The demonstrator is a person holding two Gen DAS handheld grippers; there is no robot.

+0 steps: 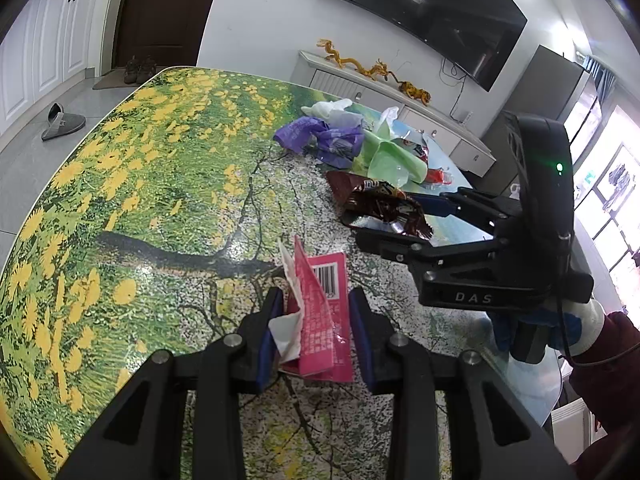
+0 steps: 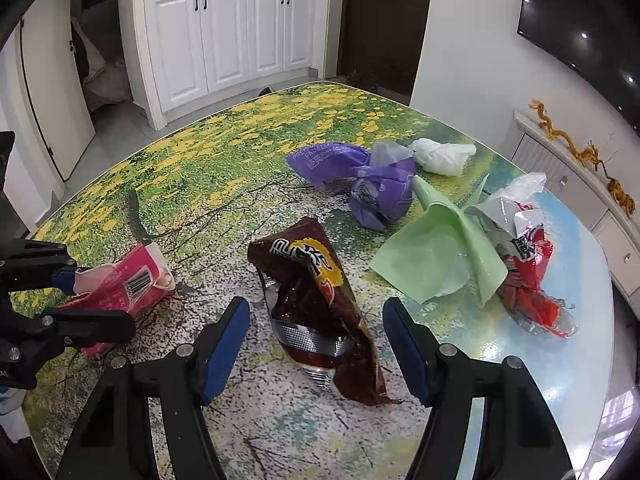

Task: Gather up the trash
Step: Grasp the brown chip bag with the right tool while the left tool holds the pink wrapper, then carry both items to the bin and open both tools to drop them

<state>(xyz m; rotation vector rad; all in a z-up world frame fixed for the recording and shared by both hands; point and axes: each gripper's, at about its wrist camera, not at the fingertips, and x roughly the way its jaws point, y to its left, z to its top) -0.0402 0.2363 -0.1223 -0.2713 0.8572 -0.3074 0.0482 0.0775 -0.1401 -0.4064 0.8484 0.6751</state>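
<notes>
1. We hold the left gripper (image 1: 316, 332) clamped on the pink wrapper (image 1: 320, 320), with a scrap of white paper beside it in the same grip. The wrapper sticks out forward past the blue pads, above the flower-print table (image 1: 160, 184).

2. We have the right gripper (image 2: 316, 344) about half open, straddling the brown snack bag (image 2: 316, 304). Both blue fingers (image 2: 224, 344) stand clear of the foil, one on each side, so nothing is gripped here yet.

3. The relation that matters: the brown snack bag's long axis runs away from us, roughly in line with the direction the right gripper points, so the jaws close across its narrow width. Its torn silver end lies between the fingers; the printed end lies beyond the tips.

4. The right hand is plainly the nearer one. The left is occupied and sits just to its left.

5. We judge the next move to be a short drop and a squeeze, and crumpled foil may spring or slide sideways as the pads meet it.

6. Room for moving: the purple bag (image 2: 360, 184), white bag (image 2: 440, 156), green wrapper (image 2: 440, 256) and red wrapper (image 2: 528, 280) lie farther off to the right, apart from the brown bag. The near table edge is out of view in both cameras.
</notes>
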